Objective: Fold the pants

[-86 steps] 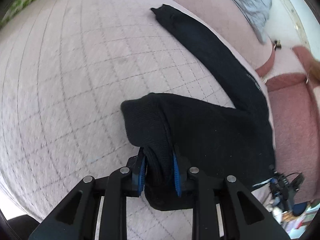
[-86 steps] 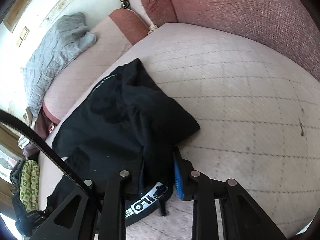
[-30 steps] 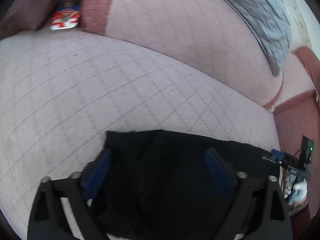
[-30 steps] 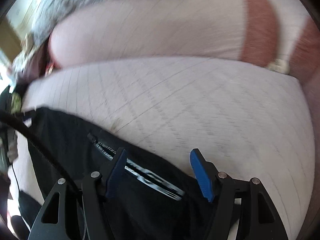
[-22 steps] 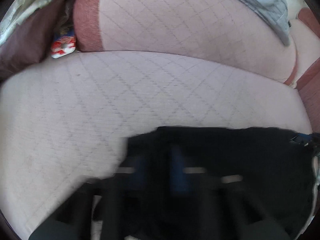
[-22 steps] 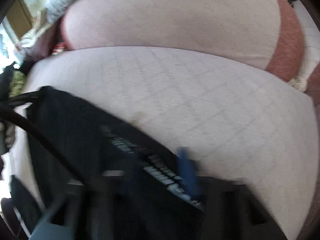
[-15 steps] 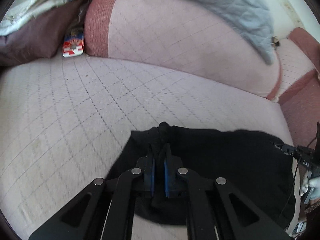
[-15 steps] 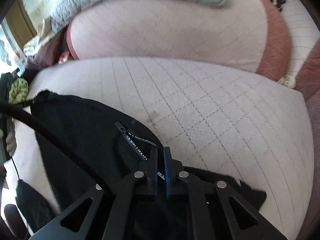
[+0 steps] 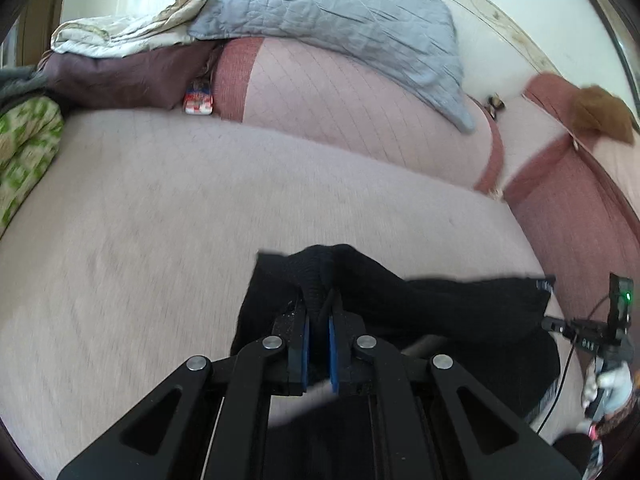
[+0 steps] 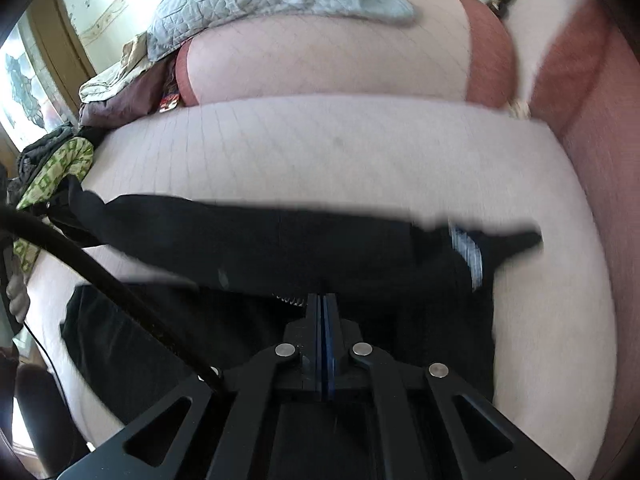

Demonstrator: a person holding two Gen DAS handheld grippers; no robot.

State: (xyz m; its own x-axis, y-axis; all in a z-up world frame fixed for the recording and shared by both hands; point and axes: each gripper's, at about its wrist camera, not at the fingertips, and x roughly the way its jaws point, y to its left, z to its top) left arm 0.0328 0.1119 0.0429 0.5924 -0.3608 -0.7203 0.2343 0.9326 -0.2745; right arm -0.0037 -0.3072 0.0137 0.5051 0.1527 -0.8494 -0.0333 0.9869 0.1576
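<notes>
Nearest in the left wrist view, the left gripper (image 9: 319,322) is clamped on a bunched fold of the black pants (image 9: 460,312), its blue pads pressed against the knit cloth on both sides. In the right wrist view, the right gripper (image 10: 322,308) has its jaws together, pinching the pants (image 10: 248,240) near a short metal zipper.

The pants lie at the near edge of the sofa seat (image 9: 160,220), their long axis running left to right across it, stretched between the two grippers. One pointed end reaches toward the right, close to the red armrest (image 10: 592,160); the other end trails off the seat's left side. Motion blur softens the cloth's far edge.

Beyond the pants the seat is open up to the backrest (image 9: 340,108). A grey quilt (image 9: 328,16) hangs over the backrest top. A green patterned cloth (image 9: 24,152) lies at the seat's far left edge.
</notes>
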